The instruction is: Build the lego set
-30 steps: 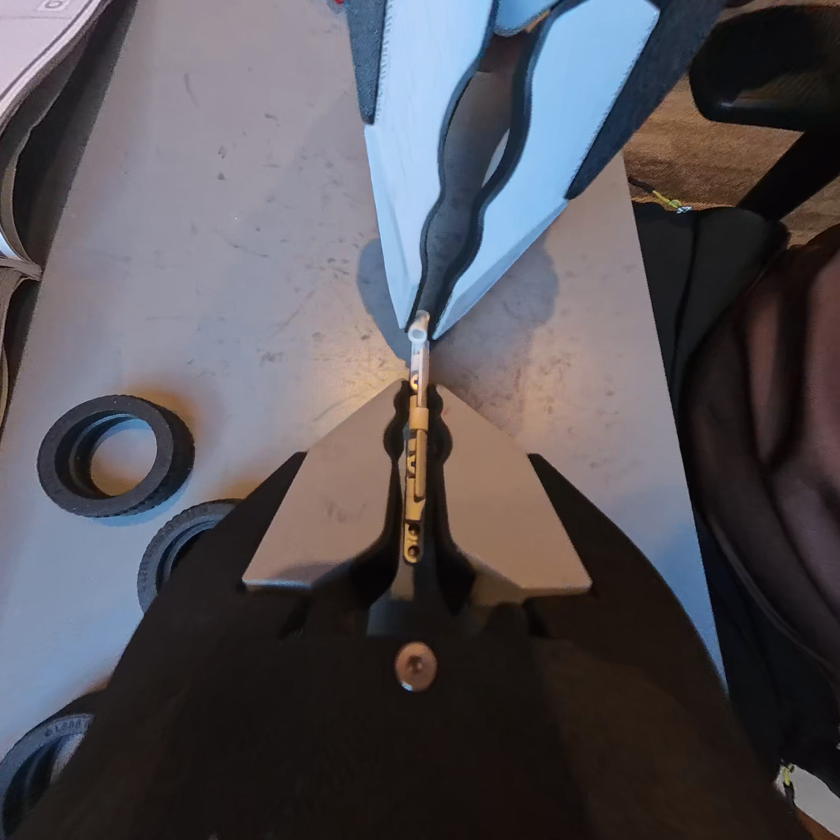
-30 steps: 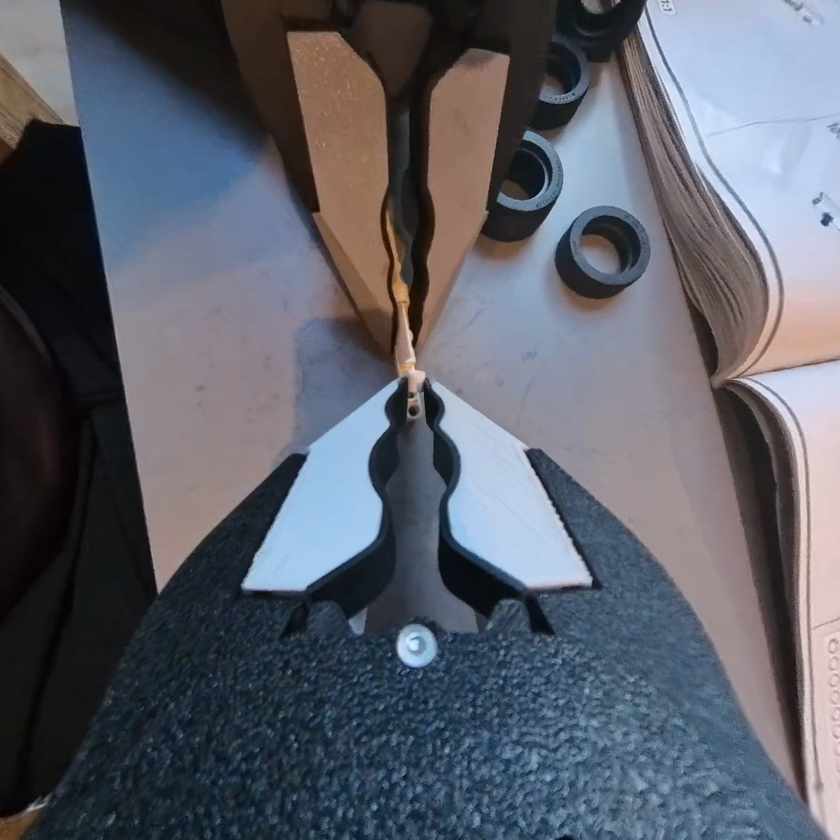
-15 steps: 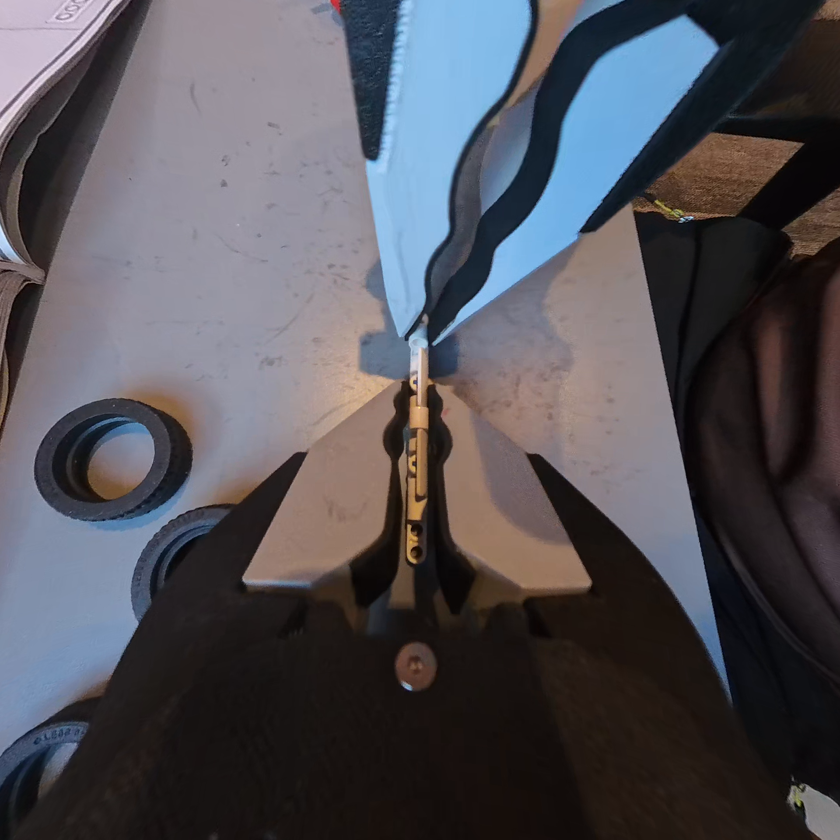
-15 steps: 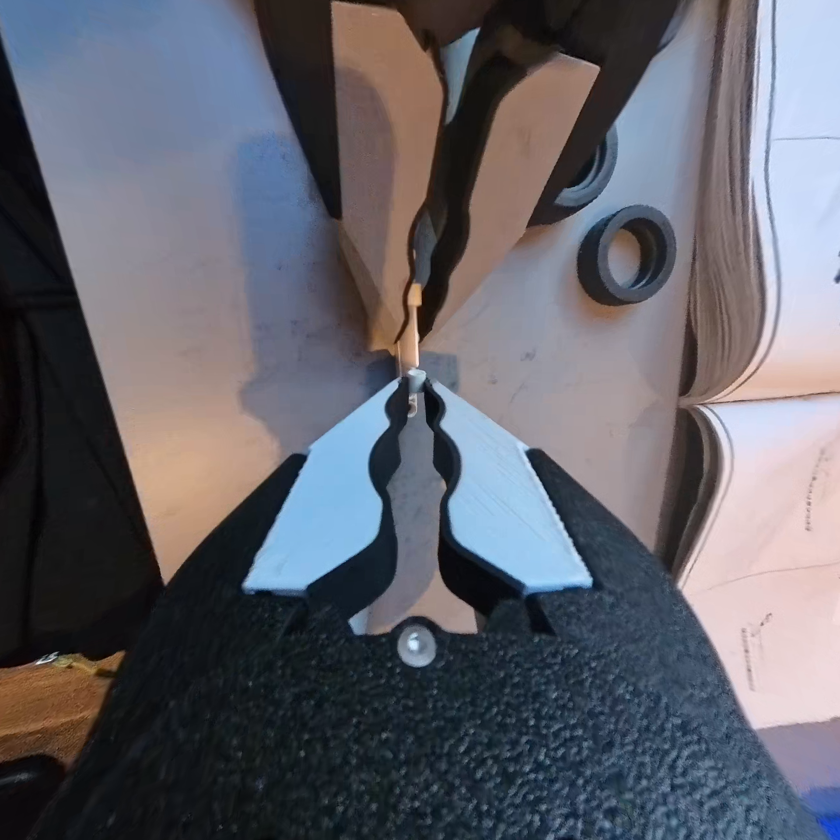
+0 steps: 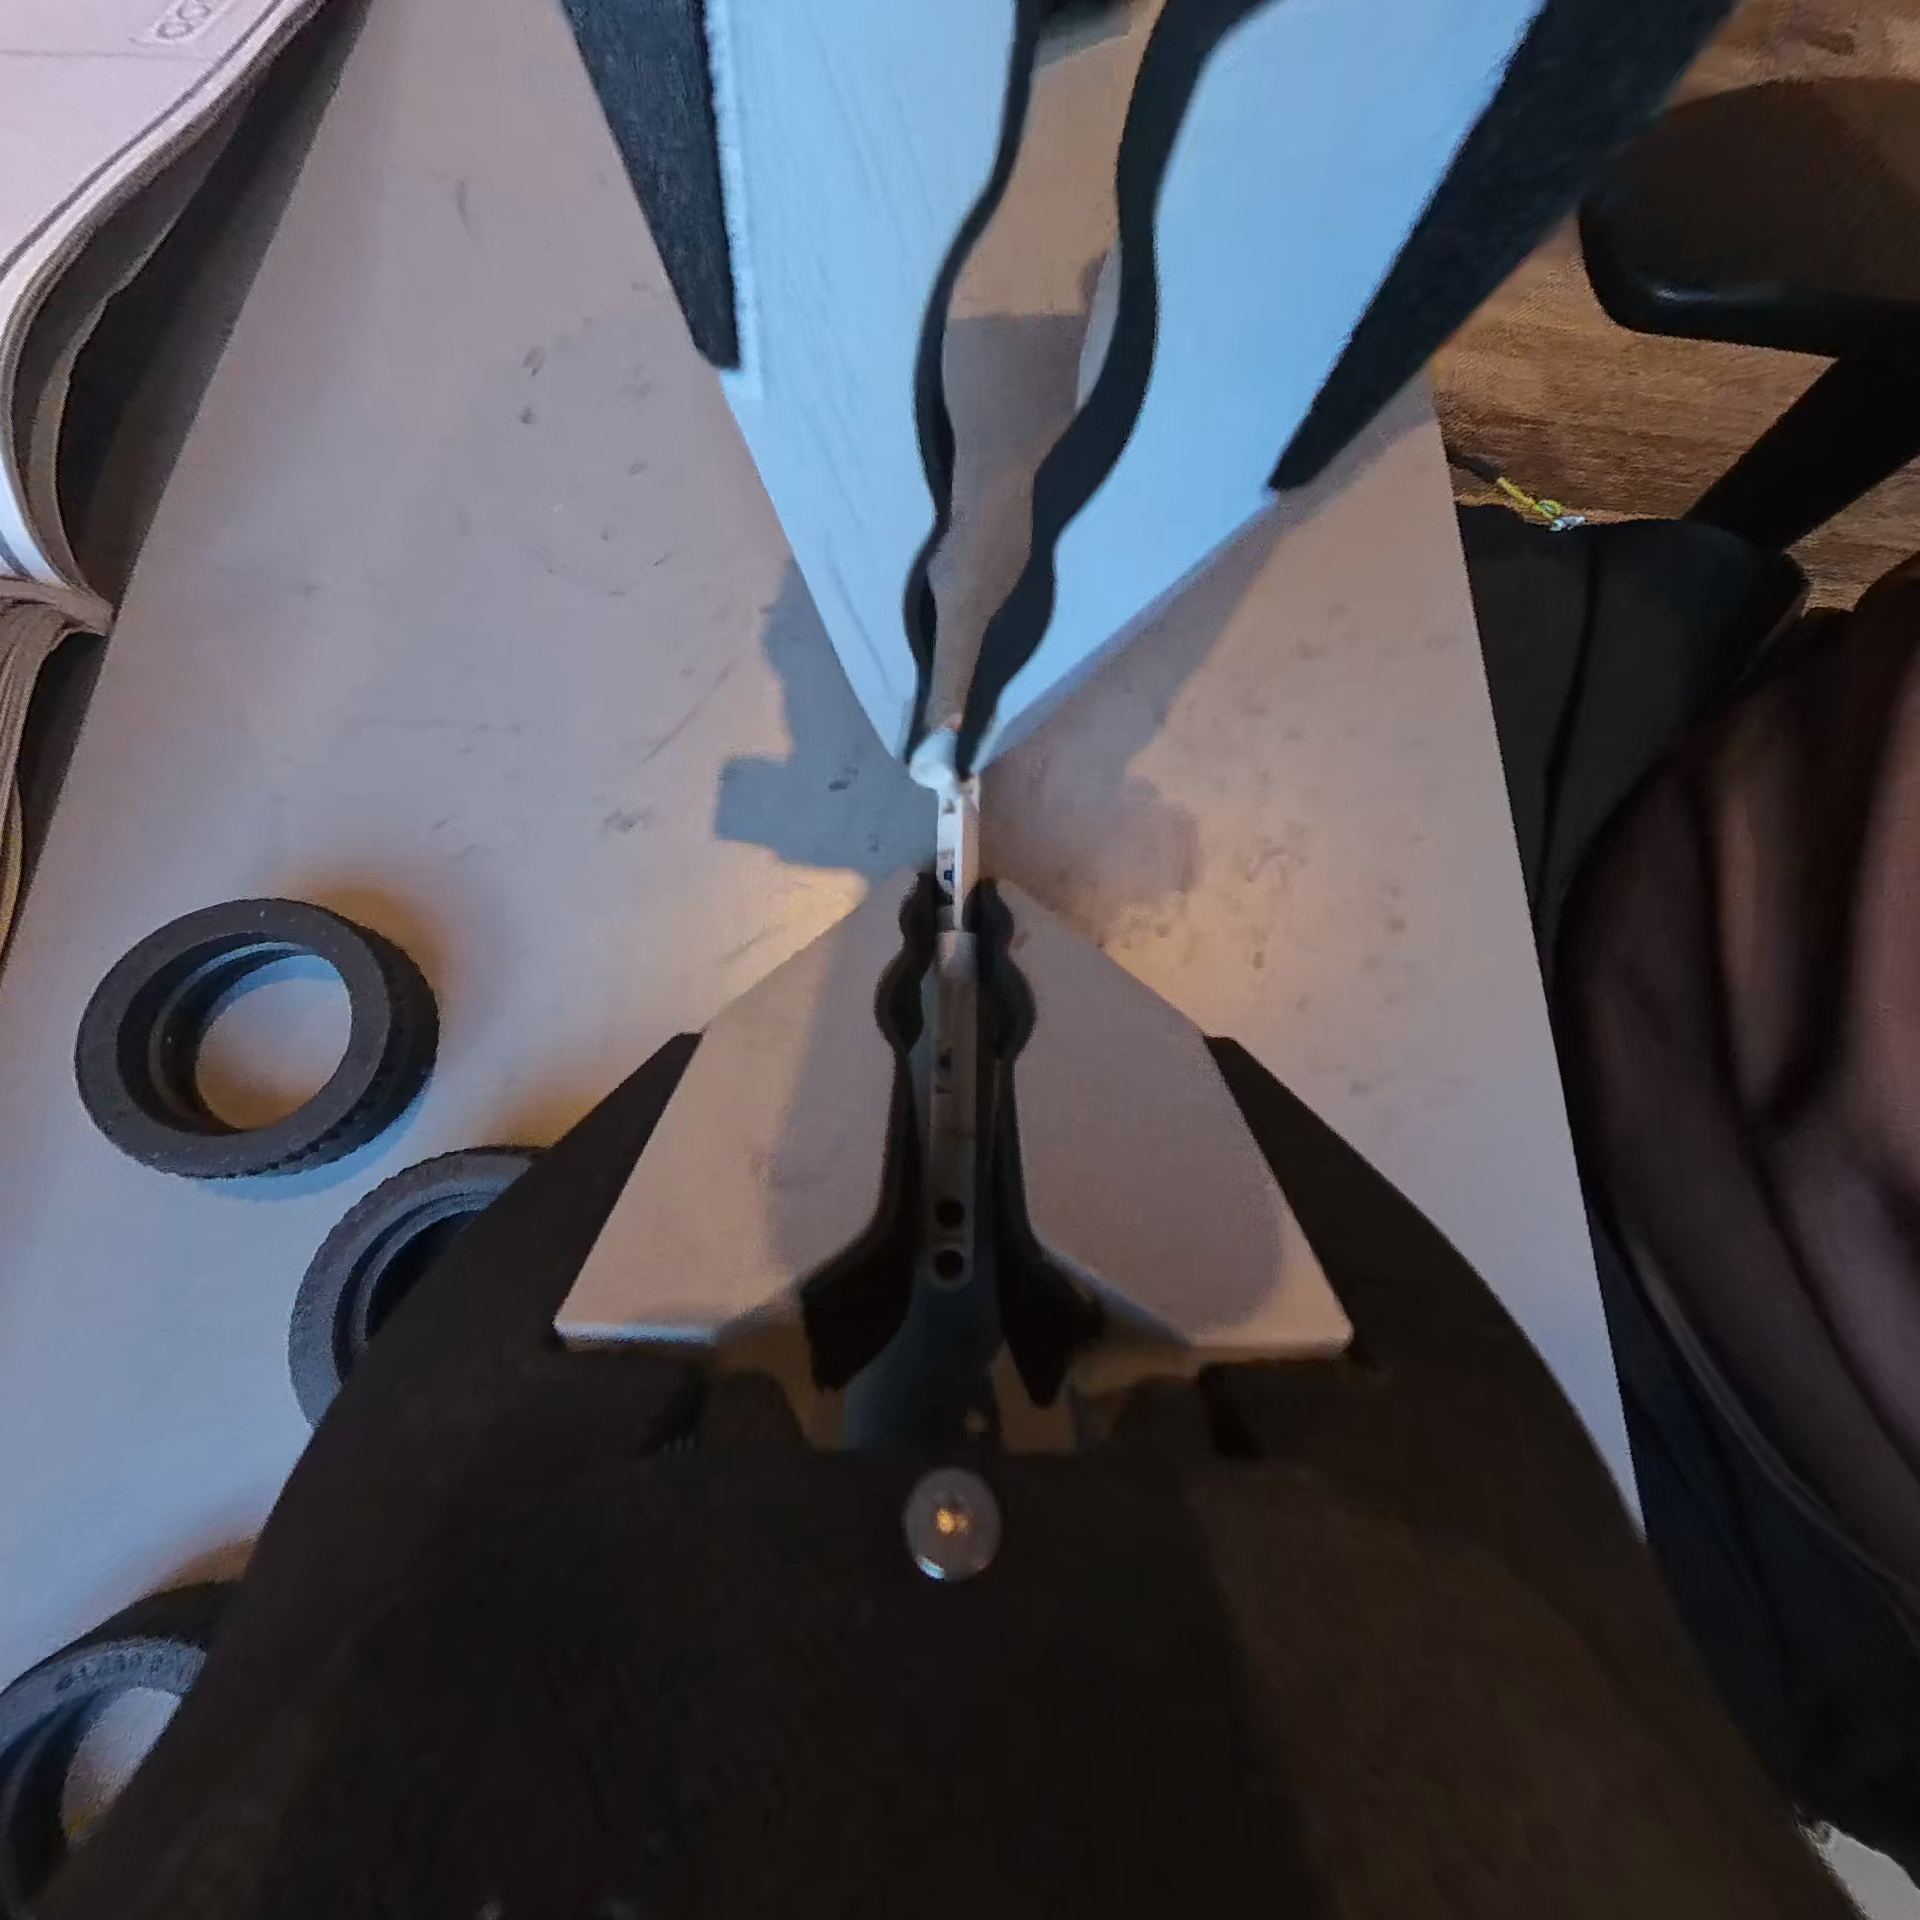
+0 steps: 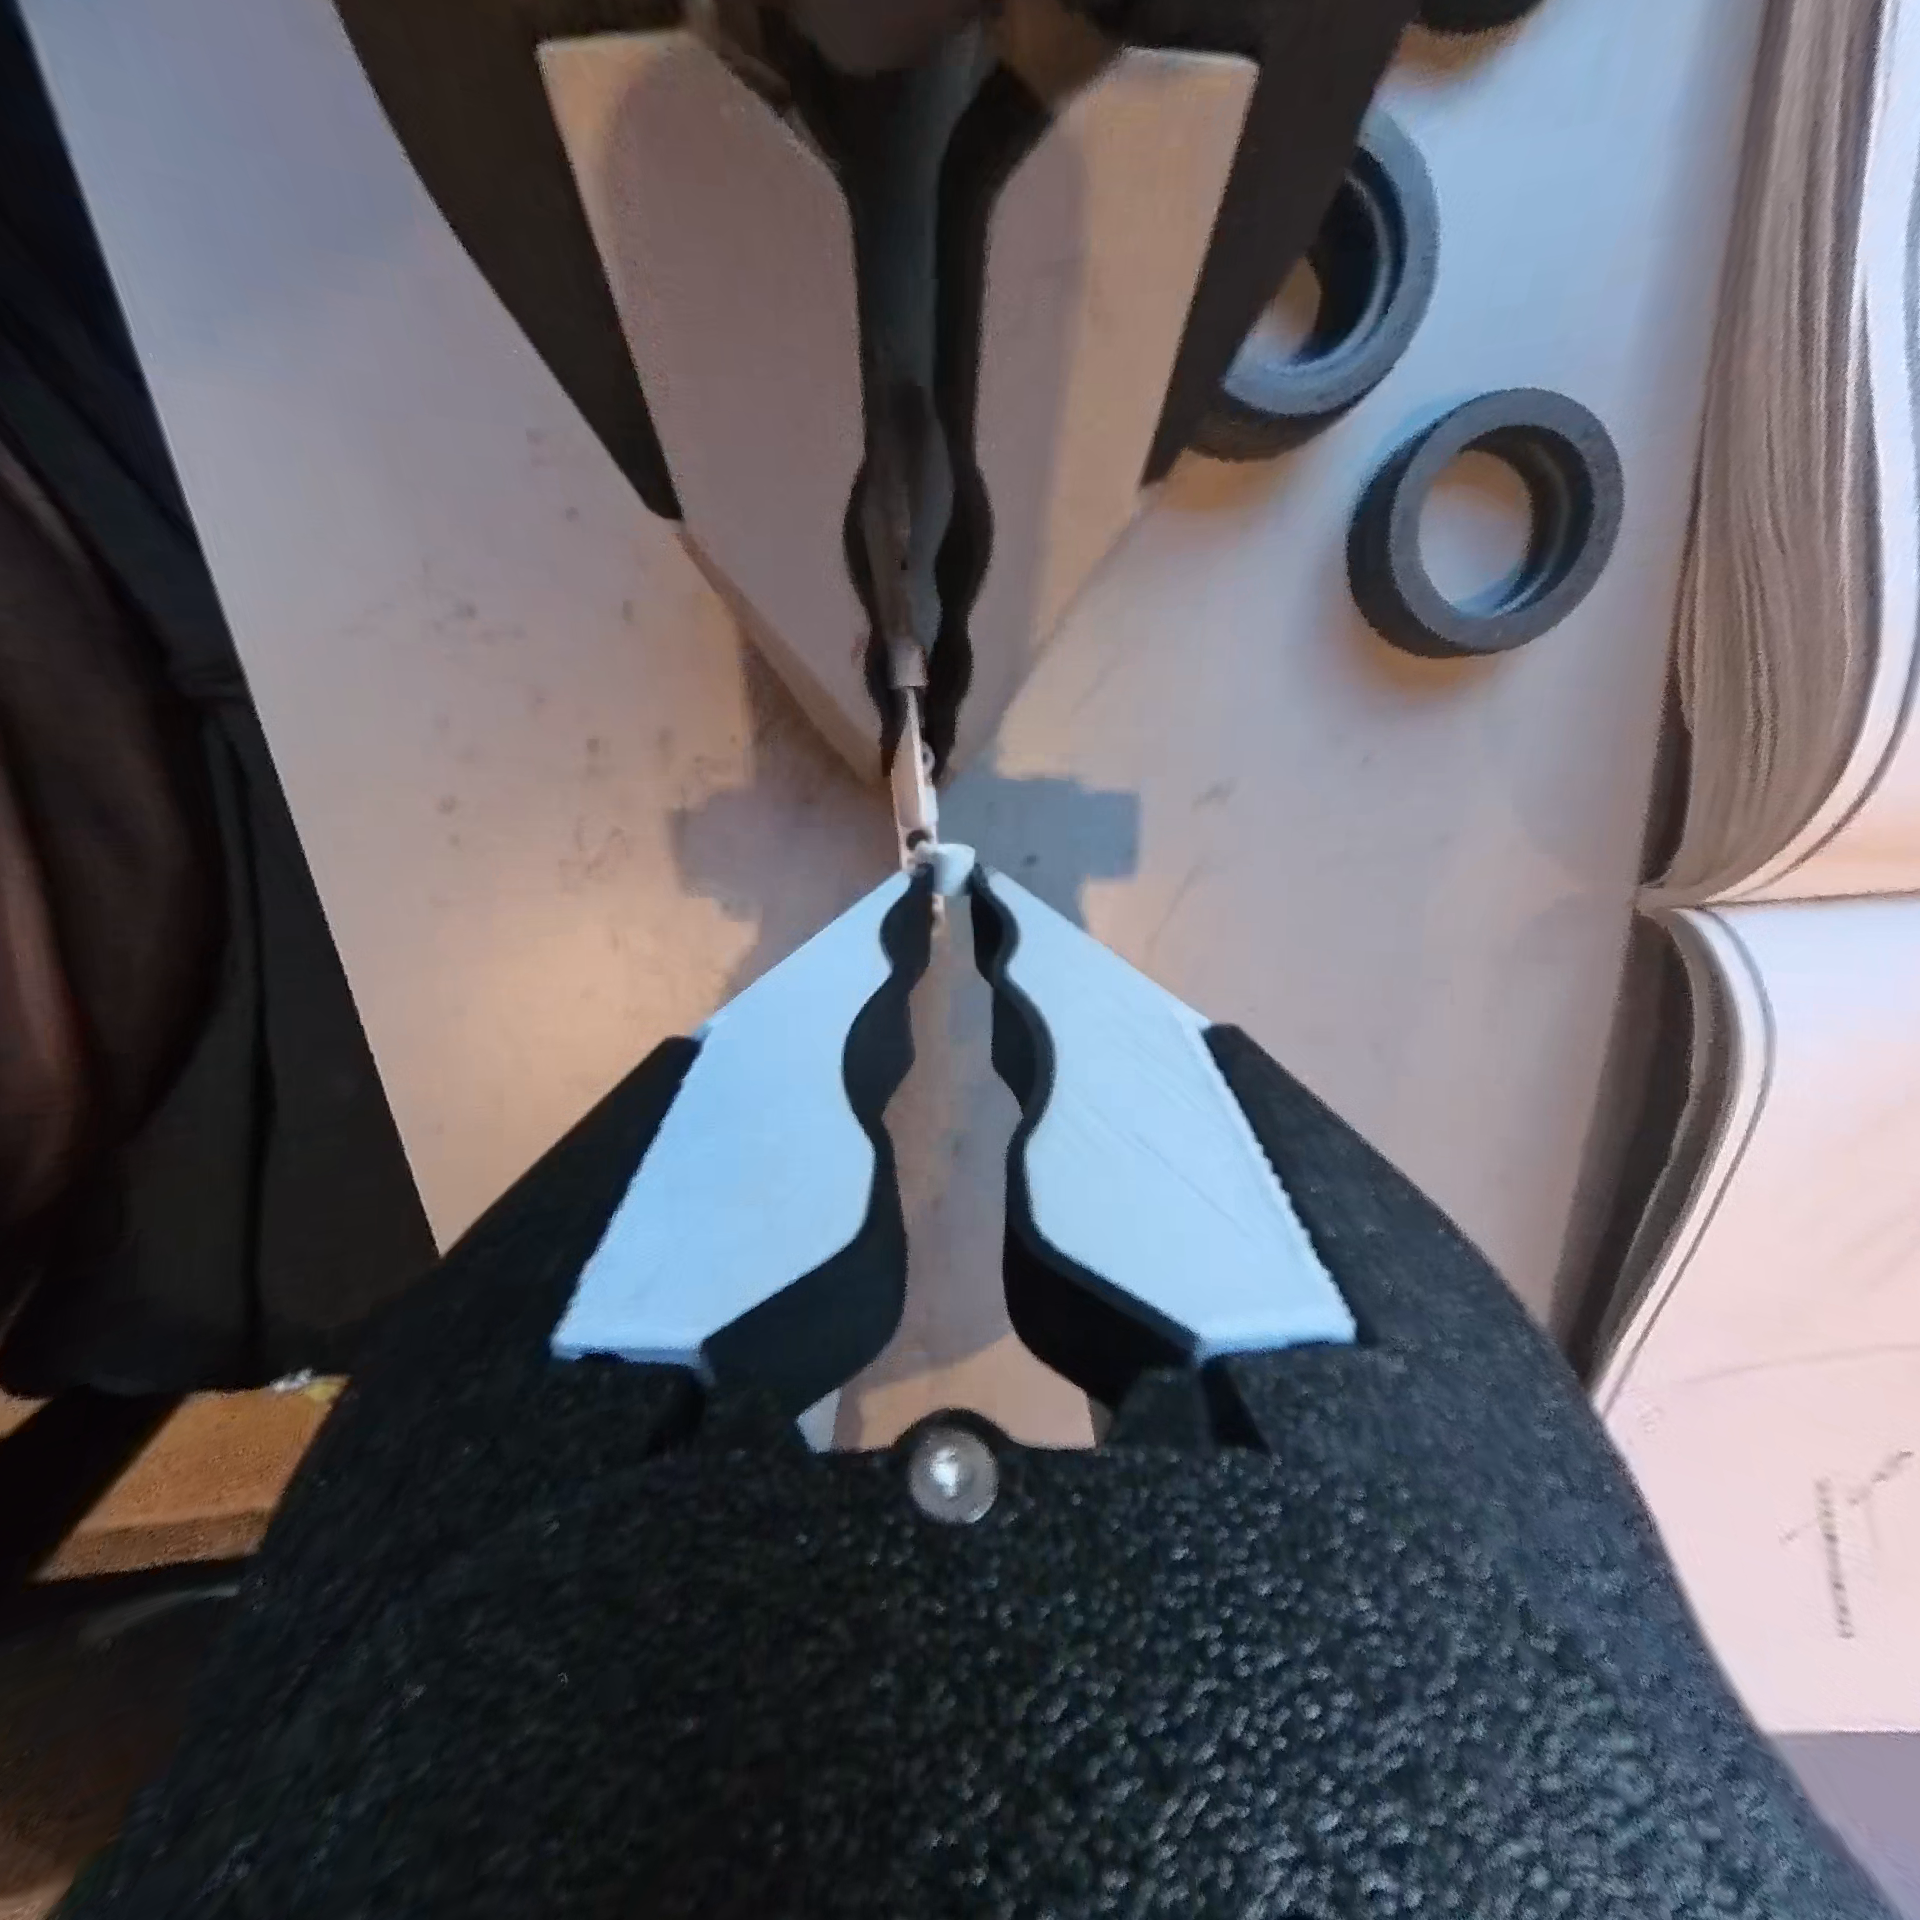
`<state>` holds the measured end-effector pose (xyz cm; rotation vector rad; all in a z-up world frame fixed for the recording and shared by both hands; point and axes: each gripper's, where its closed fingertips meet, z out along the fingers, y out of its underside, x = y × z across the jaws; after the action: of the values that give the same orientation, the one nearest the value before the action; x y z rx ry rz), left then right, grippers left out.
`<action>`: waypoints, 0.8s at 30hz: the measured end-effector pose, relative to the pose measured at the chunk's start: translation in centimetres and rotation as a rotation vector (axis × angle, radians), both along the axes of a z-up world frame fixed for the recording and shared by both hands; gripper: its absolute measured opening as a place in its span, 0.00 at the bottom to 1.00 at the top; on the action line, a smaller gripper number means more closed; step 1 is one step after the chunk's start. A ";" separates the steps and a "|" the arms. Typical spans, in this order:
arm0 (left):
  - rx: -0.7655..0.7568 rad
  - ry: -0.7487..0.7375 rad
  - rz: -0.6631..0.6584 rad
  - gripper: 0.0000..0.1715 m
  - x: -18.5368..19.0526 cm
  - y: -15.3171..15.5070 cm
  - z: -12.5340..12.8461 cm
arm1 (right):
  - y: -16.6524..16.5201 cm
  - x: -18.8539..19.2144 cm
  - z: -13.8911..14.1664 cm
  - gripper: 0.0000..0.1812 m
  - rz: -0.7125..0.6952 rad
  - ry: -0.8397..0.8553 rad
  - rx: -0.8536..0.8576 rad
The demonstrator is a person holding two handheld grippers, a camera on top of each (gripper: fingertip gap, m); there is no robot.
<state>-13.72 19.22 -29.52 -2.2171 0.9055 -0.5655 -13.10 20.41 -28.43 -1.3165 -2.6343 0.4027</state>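
Note:
My left gripper [image 5: 956,888] has grey fingers and is shut on a thin lego beam [image 5: 951,1122], dark grey with holes and a pale end that sticks out past the tips. My right gripper [image 6: 940,883] has light blue fingers and is shut on a small white lego piece [image 6: 951,864]. The two grippers meet tip to tip above the table. The white piece [image 5: 938,767] touches the beam's pale end [image 6: 914,805]. The right gripper [image 5: 940,748] comes in from the top of the left wrist view, and the left gripper [image 6: 914,769] from the top of the right wrist view.
Black lego tyres lie on the grey table [image 5: 416,623]: one flat [image 5: 255,1039], one part-hidden by my left gripper [image 5: 395,1247], one at the lower left [image 5: 62,1745]. An open instruction booklet [image 6: 1818,520] lies along one side. A person in dark clothing [image 5: 1766,1039] sits at the table edge. Both grippers' tips are close together, under 4 cm apart.
The right gripper has swung and tilted while staying tip to tip with the left. The white piece now sits a little to the side of the beam's end. The left gripper has barely moved.

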 end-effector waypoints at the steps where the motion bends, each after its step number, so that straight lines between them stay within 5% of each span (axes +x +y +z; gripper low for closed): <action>1: 0.007 0.006 -0.001 0.03 0.0 0.0 0.0 | 0.2 0.1 0.1 0.04 -0.030 0.021 -0.021; 13: 0.017 -0.033 0.031 0.12 -0.8 -0.1 0.8 | 0.2 0.3 2.4 0.04 -0.216 0.291 -0.229; 24: 0.090 -0.216 0.019 0.06 1.0 0.3 4.4 | -0.6 -0.3 3.7 0.04 -0.231 0.415 -0.322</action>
<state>-12.75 19.50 -25.11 -2.0361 0.7810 -0.7249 -13.45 19.80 -24.68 -1.4196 -2.1110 0.9751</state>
